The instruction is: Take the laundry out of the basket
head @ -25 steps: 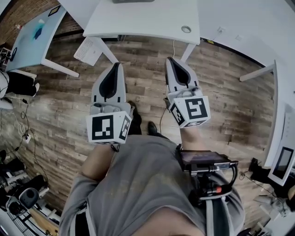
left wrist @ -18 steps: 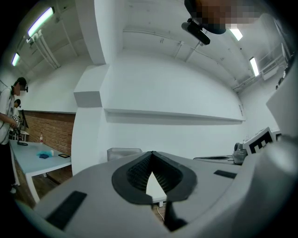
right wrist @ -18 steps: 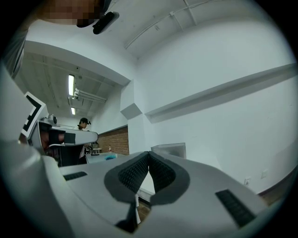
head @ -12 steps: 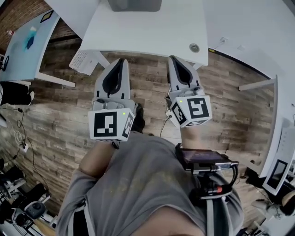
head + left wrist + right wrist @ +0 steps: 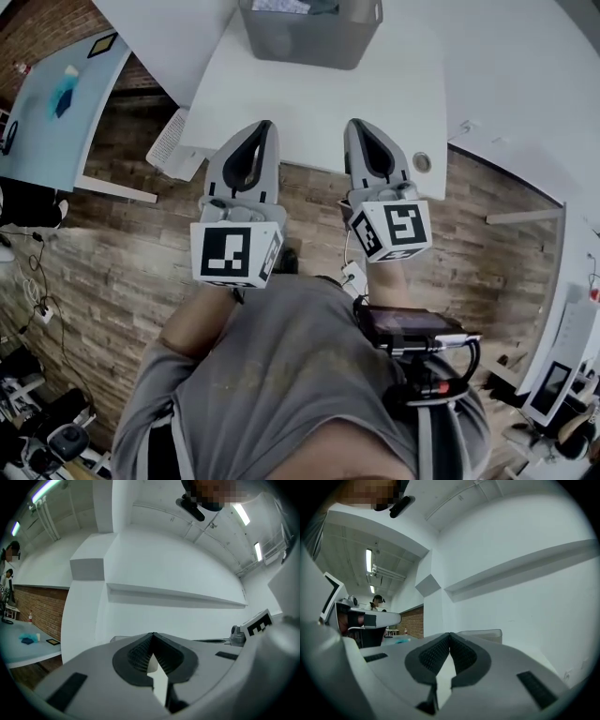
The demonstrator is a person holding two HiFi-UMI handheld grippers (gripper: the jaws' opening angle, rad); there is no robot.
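Laundry (image 5: 286, 6) lies in the basket (image 5: 309, 42) on the desk (image 5: 375, 103); short of the basket, left gripper (image 5: 263, 129) and right gripper (image 5: 355, 127) aim at it, fingers pressed together, empty, probably merely approaching

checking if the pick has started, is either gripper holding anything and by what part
Nothing is held. The left gripper and the right gripper are both shut with nothing between the jaws, short of the basket on the white table.

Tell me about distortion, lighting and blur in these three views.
Head view: evenly lit, fisheye bends the table edges, basket cropped at top. Left gripper view: black vignette, left gripper looms large. Right gripper view: same vignette, ceiling light glares white.
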